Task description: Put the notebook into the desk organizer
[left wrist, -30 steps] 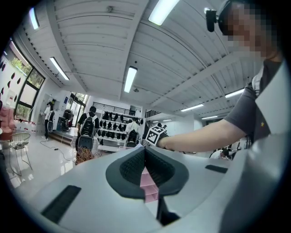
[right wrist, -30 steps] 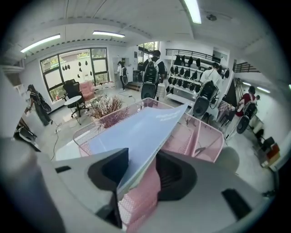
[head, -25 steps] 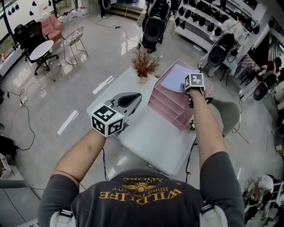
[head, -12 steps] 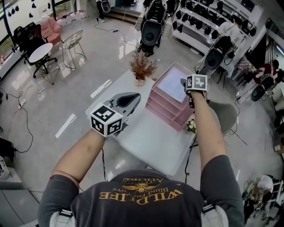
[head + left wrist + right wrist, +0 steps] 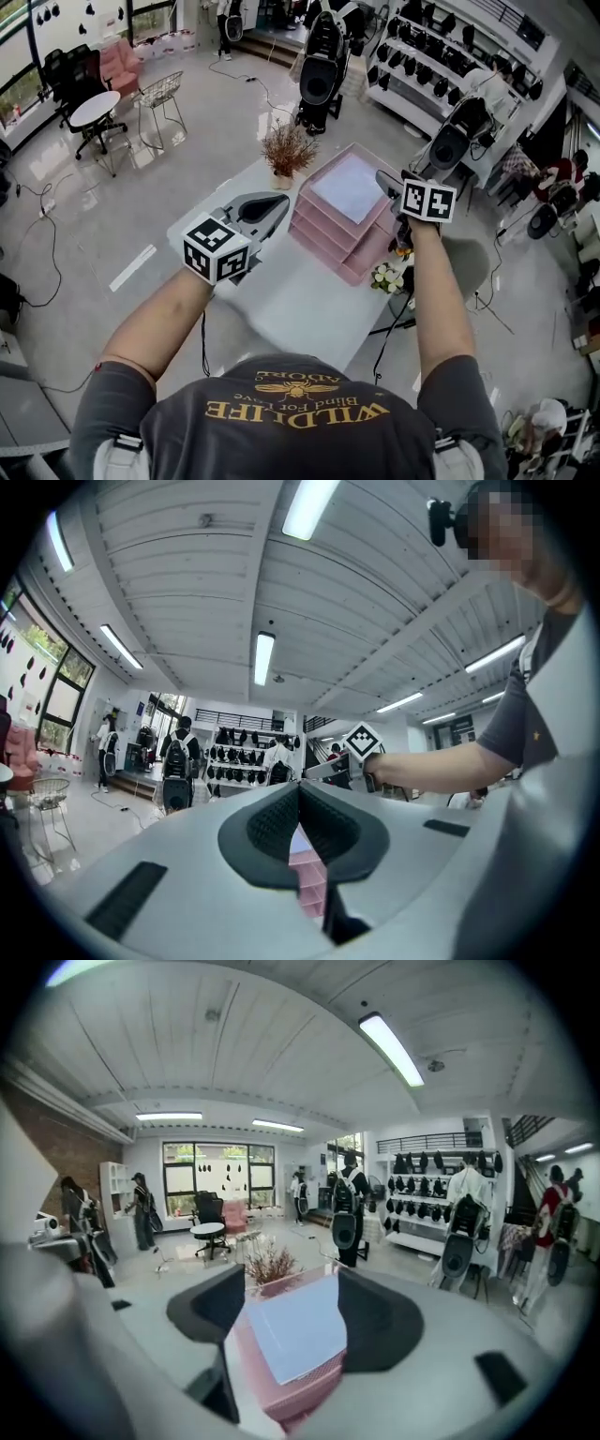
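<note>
The pale lilac notebook lies flat in the top tray of the pink stacked desk organizer on the white table. My right gripper hovers at the organizer's right side, just clear of the notebook's edge. In the right gripper view the notebook shows beyond and between the jaws of that gripper. The jaws stand wide and are closing slightly, and the pads touch nothing. My left gripper is held shut and empty over the table, left of the organizer.
A vase of dried brown twigs stands behind the organizer. A small bunch of white flowers sits at the table's right edge. Chairs and a round table stand on the floor at far left, with racks of backpacks behind.
The right gripper has let go of the notebook and drawn back to the right. The notebook now rests in the top tray. The left gripper has hardly moved.
</note>
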Available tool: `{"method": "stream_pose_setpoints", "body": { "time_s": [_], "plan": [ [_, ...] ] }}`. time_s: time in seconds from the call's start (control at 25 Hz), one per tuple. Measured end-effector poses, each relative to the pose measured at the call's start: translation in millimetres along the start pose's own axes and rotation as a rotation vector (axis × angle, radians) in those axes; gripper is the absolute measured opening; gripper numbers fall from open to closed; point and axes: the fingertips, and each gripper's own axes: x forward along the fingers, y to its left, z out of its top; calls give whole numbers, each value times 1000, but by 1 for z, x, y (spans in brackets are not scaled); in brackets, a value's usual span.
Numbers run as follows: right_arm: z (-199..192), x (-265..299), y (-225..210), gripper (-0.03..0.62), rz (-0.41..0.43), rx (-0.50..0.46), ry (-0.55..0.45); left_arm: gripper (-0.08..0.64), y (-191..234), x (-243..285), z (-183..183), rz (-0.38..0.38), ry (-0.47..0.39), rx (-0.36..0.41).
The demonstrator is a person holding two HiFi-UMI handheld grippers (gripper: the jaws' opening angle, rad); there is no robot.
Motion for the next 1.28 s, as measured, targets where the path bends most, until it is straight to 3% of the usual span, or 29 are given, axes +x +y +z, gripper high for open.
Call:
{"method": "stream_pose_setpoints", "body": {
  "time_s": [0.4, 0.72, 0.92, 1.28],
  "plan": [
    [12, -105, 8, 209, 332, -60, -233, 2, -80, 23, 15, 111, -69, 26],
    [-51, -175, 18, 11, 473, -12, -294, 2, -109, -2, 7, 153, -69, 52],
    [-94, -185, 23, 0, 471, 5, -315, 2, -112, -16, -25, 175, -43, 49],
    [-118, -191, 33, 0, 407, -12, -324, 0, -118, -25, -60, 165, -11, -3]
  ]
}}
